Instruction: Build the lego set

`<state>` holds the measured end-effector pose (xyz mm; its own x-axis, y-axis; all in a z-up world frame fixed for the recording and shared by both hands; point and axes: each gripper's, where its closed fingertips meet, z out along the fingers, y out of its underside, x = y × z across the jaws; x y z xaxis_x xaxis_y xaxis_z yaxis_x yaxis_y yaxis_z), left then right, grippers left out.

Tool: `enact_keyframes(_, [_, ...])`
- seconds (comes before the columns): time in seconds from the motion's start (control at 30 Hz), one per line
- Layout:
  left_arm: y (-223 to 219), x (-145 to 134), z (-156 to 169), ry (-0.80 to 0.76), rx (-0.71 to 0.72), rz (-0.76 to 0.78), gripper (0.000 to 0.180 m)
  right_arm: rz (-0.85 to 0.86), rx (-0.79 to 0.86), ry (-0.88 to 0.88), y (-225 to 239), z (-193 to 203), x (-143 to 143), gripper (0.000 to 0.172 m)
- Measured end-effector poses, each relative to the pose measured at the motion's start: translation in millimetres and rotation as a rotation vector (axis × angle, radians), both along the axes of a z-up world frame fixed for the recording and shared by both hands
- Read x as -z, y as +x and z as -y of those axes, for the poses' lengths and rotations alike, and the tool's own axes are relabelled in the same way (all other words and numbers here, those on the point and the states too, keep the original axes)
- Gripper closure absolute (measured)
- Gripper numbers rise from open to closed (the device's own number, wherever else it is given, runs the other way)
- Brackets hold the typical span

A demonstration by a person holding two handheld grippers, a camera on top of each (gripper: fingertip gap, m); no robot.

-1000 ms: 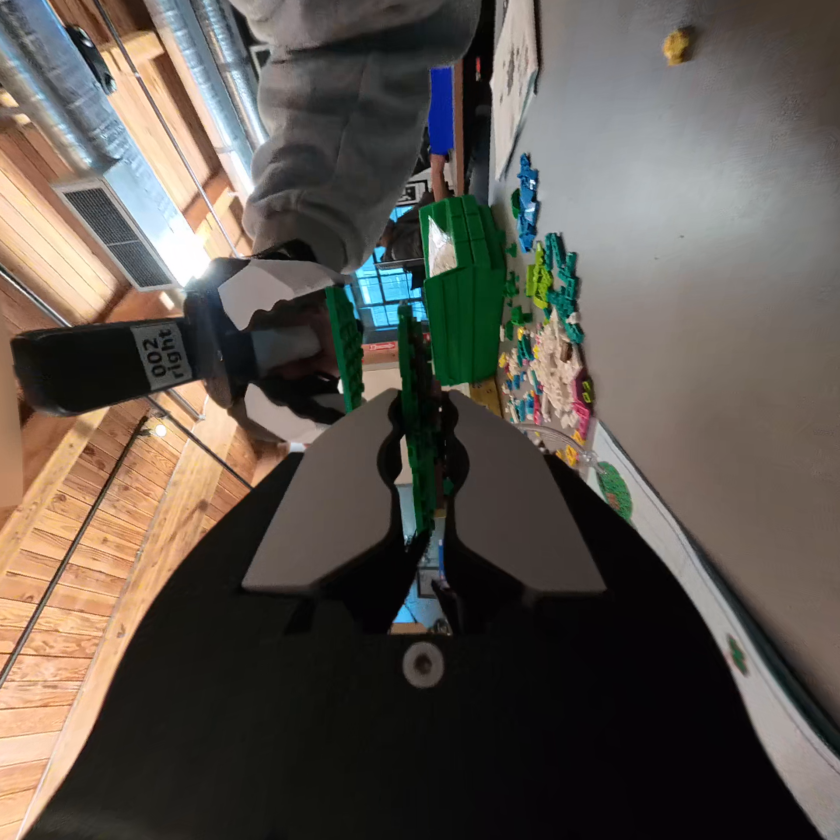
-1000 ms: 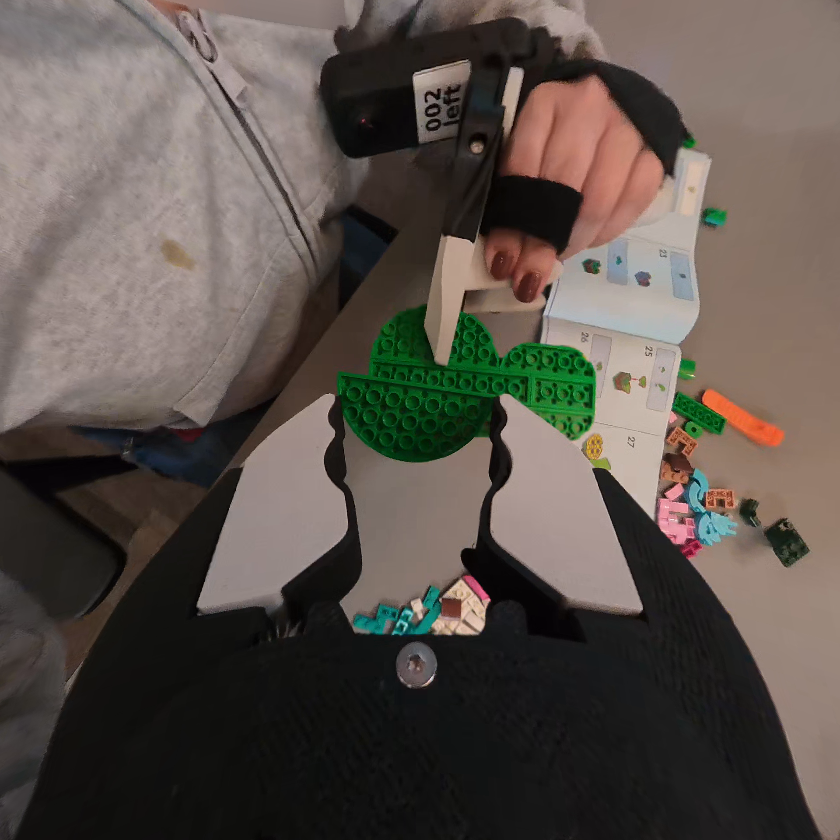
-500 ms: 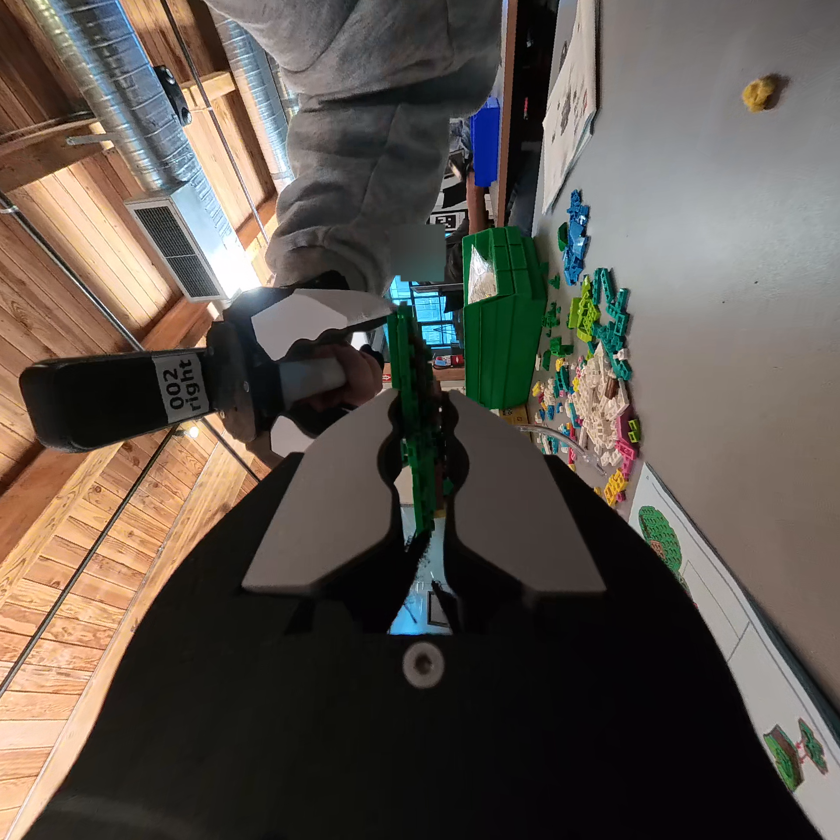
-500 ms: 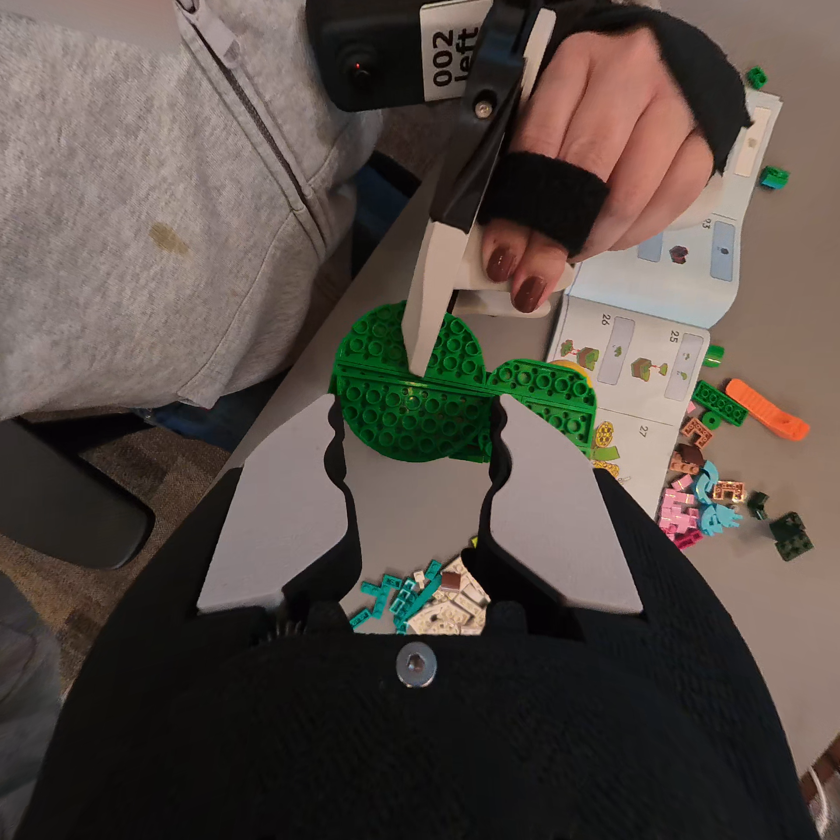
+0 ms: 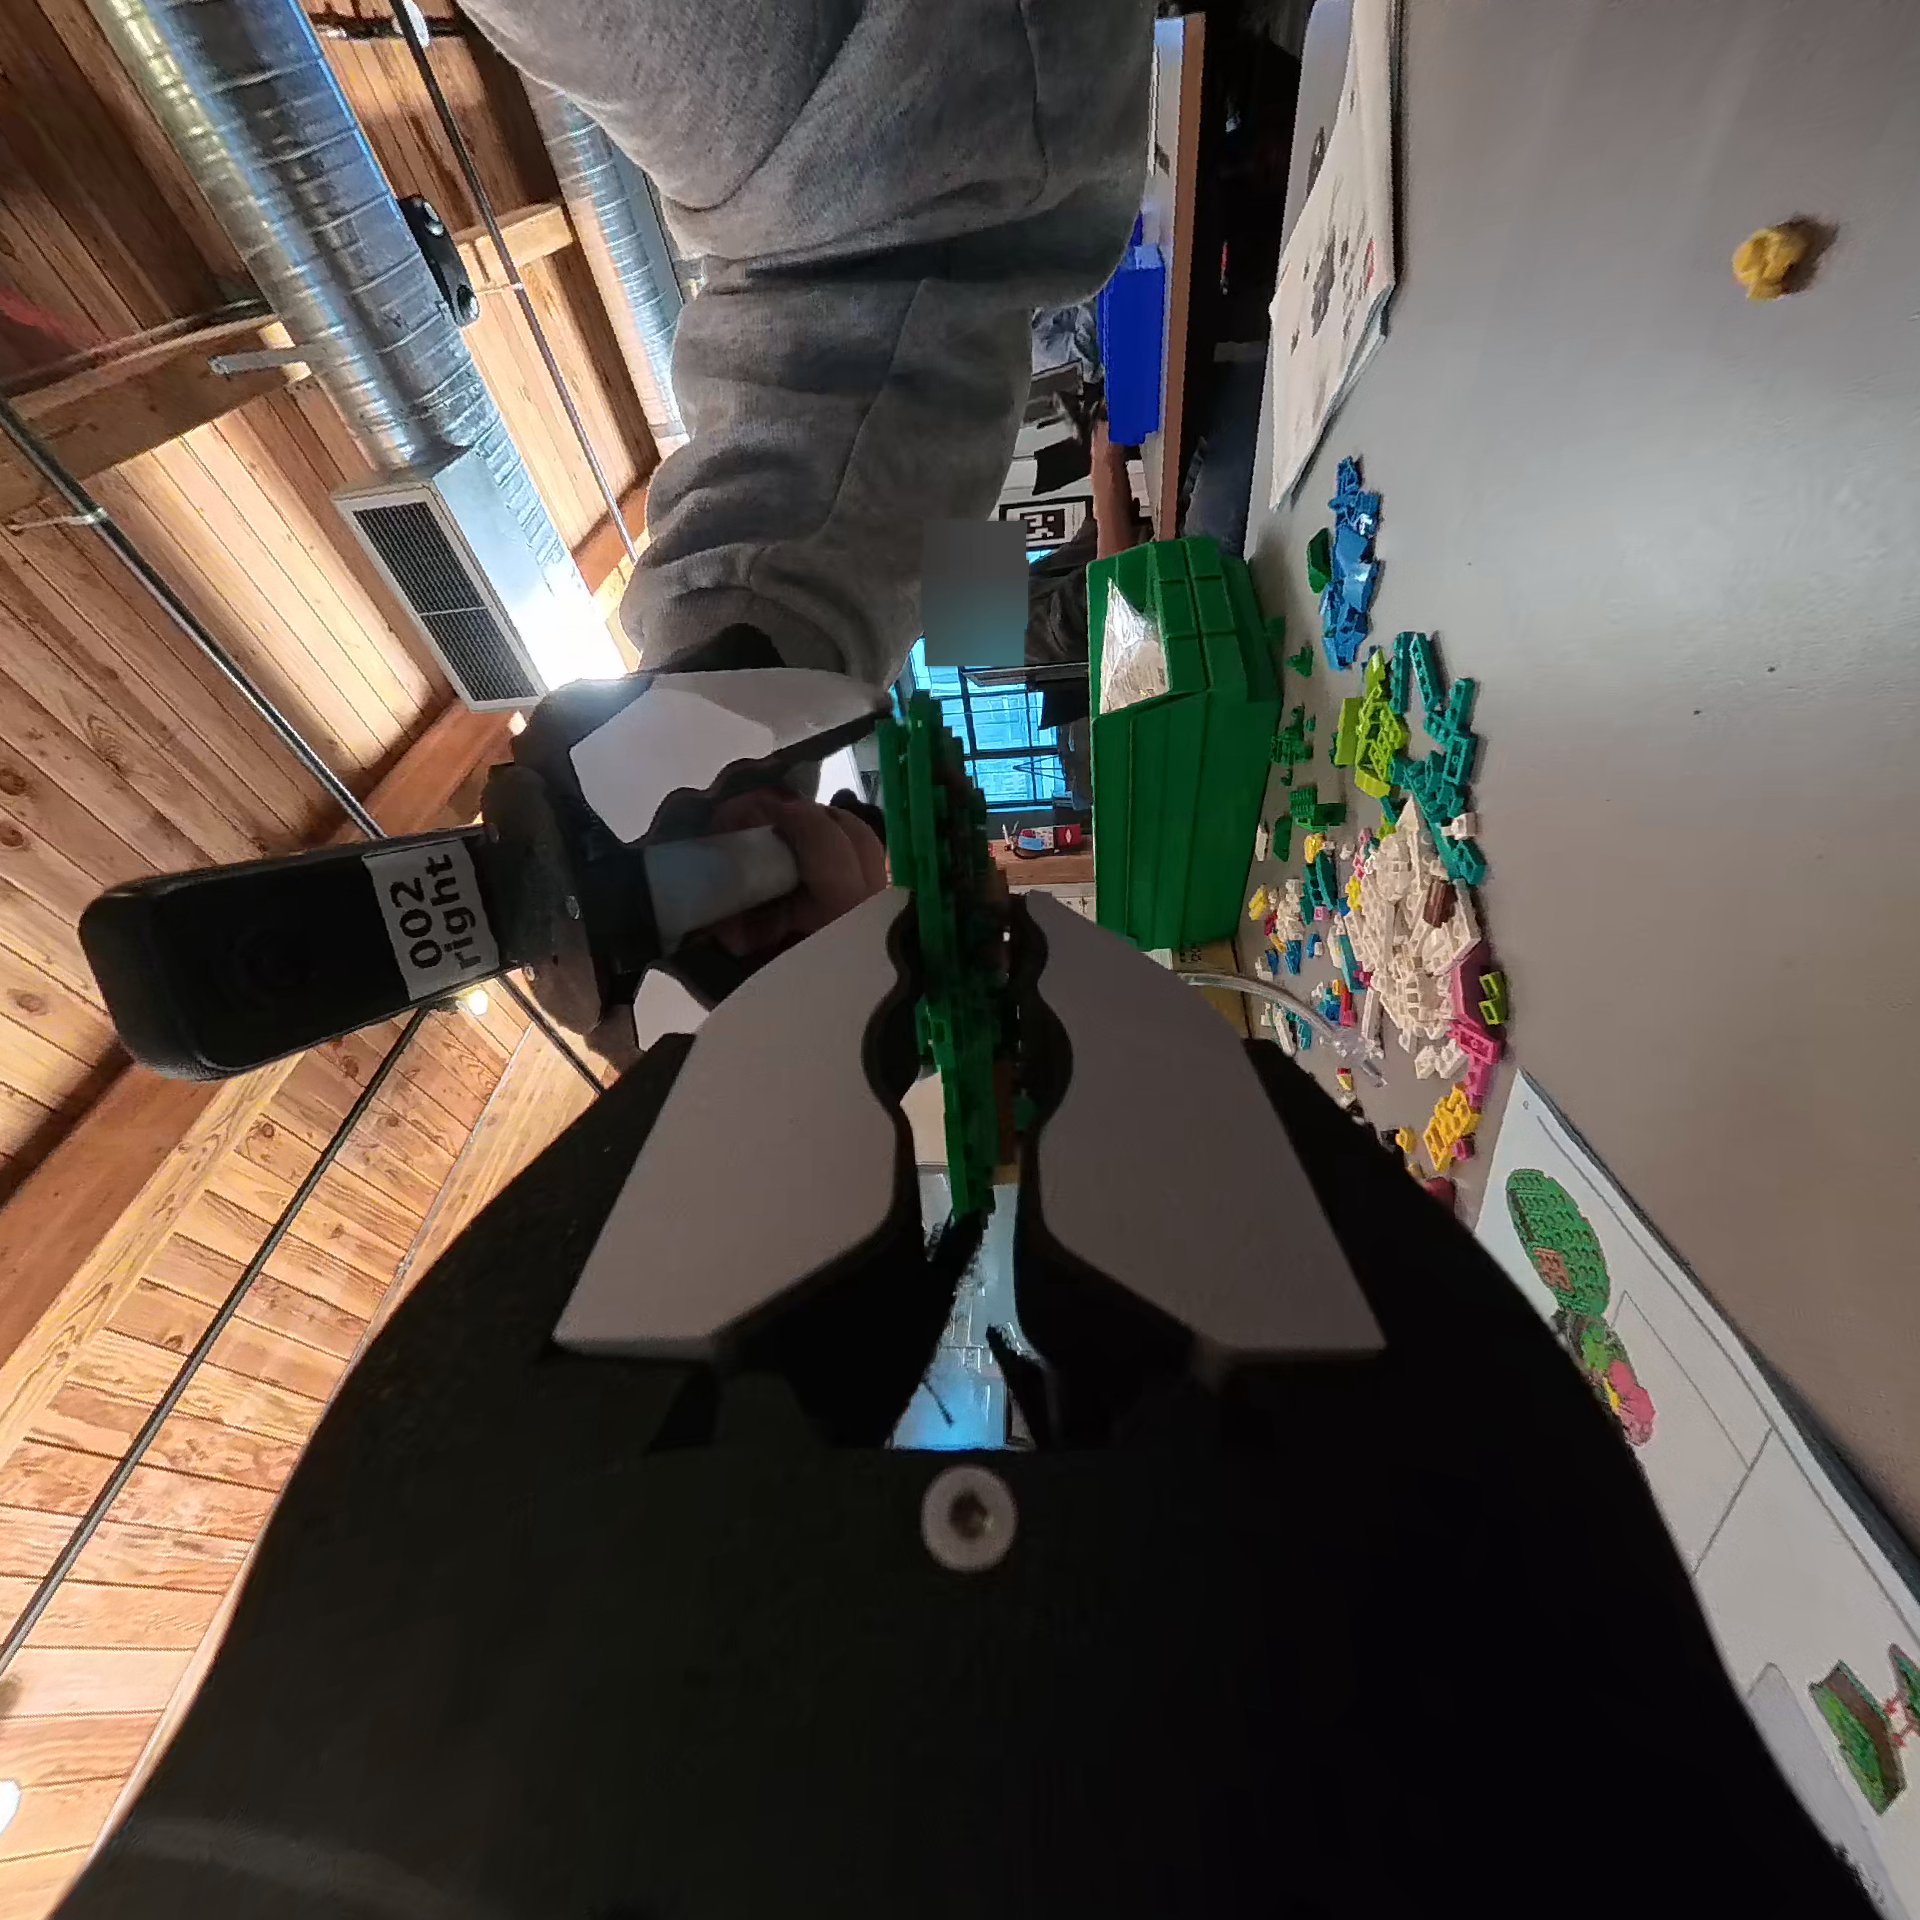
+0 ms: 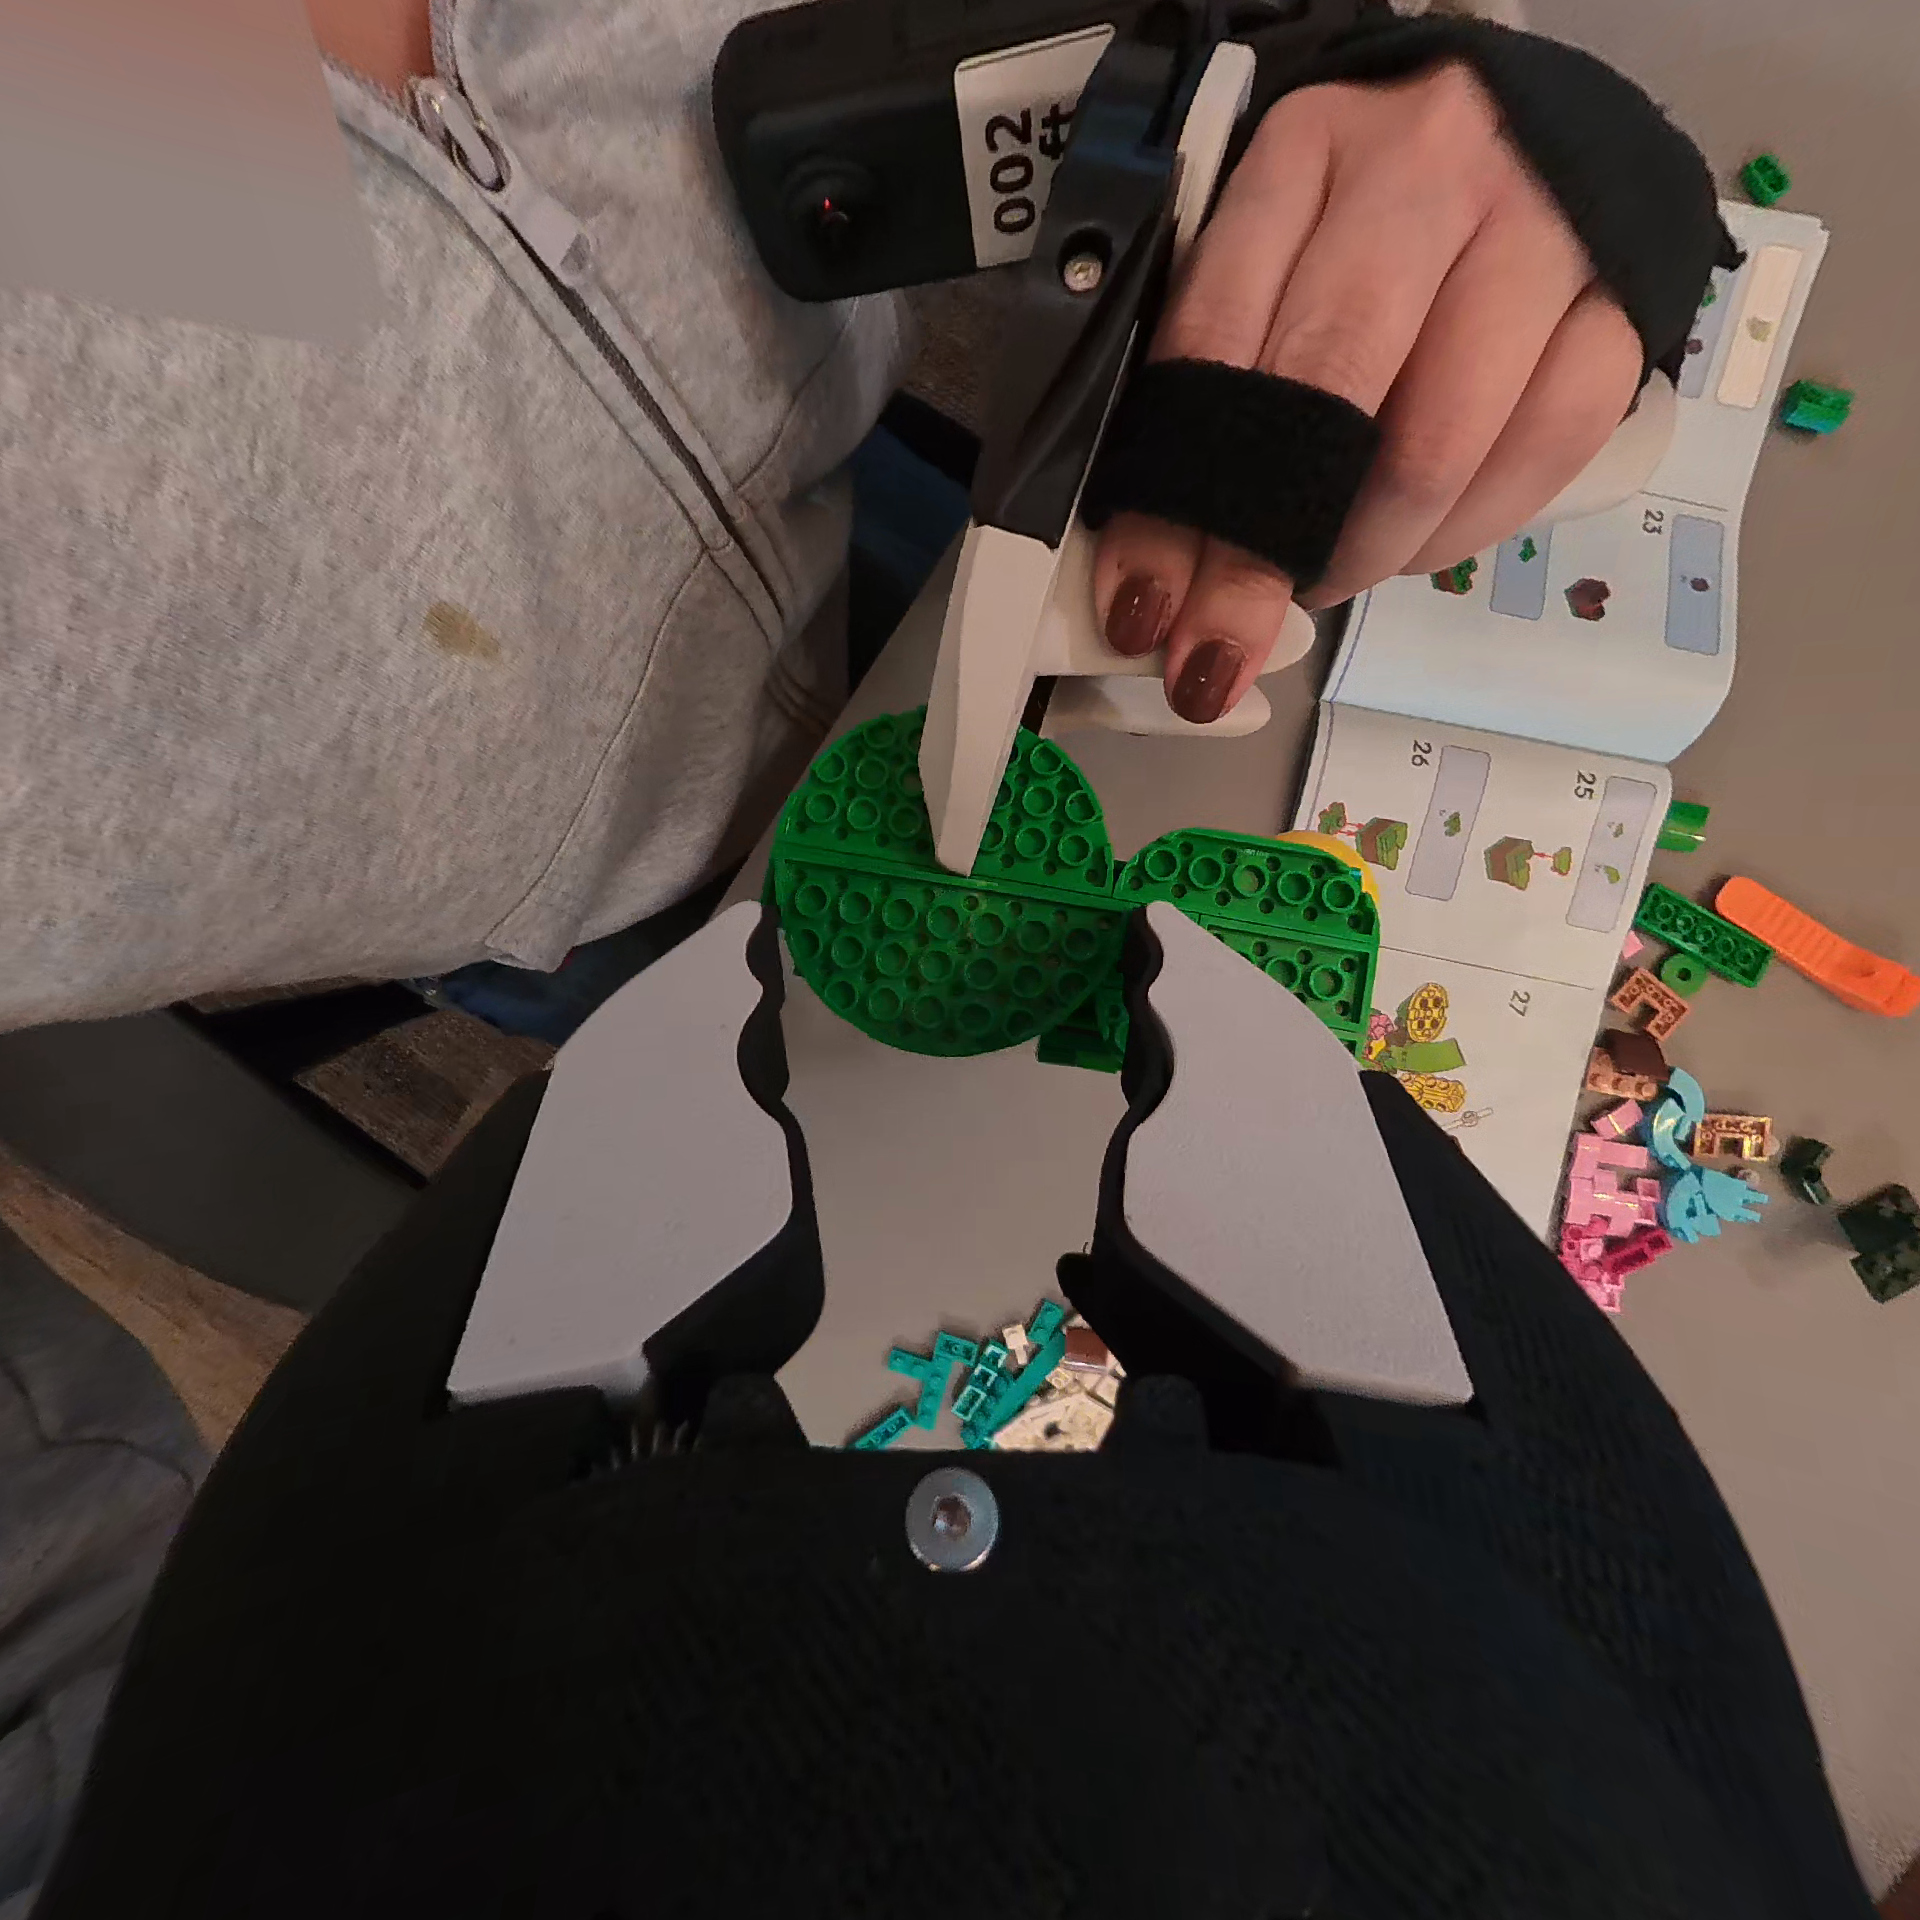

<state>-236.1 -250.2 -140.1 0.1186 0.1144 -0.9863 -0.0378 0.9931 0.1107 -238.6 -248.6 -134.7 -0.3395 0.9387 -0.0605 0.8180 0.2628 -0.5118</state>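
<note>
Between the left gripper's (image 5: 961, 935) two grey fingers sits a flat green brick plate assembly (image 5: 940, 914), edge-on and clamped tight, lifted above the grey table (image 5: 1662, 520). Underside is all round hollow tubes, shape is two rounded lobes joined side by side. Right gripper (image 6: 948, 940) is spread wide with its tips either side of the bigger lobe (image 6: 935, 935); can't tell if they touch it. One open instruction booklet (image 6: 1507, 831), one orange tool (image 6: 1818, 956), and loose little bricks (image 5: 1392, 904) scattered around.

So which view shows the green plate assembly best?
The right wrist view: the green plate assembly faces the camera, underside tubes and rounded outline visible. The left wrist view shows it edge-on, clamped in the left tool.
</note>
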Motion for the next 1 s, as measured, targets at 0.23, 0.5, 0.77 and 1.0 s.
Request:
enact_keyframes(0.23, [-1.2,-3.4,-1.9,0.008,-0.013,0.003,0.166,-0.029,0.038,0.036,0.6,-4.2,-7.3,0.098])
enact_keyframes(0.5, [-10.4,-14.3,-16.7,-0.052,-0.050,-0.024,0.166,-0.212,0.164,0.642,5.3,-34.2,-18.9,0.069])
enact_keyframes(0.77, [-11.2,-25.1,-42.0,-0.102,-0.182,-0.050,0.166,-0.179,0.147,1.217,1.7,-49.8,-13.0,0.083])
enact_keyframes(1.0, [-7.6,-28.7,-42.7,-0.140,-0.199,-0.055,0.167,-0.102,0.086,1.434,-2.3,-63.4,-16.5,0.101])
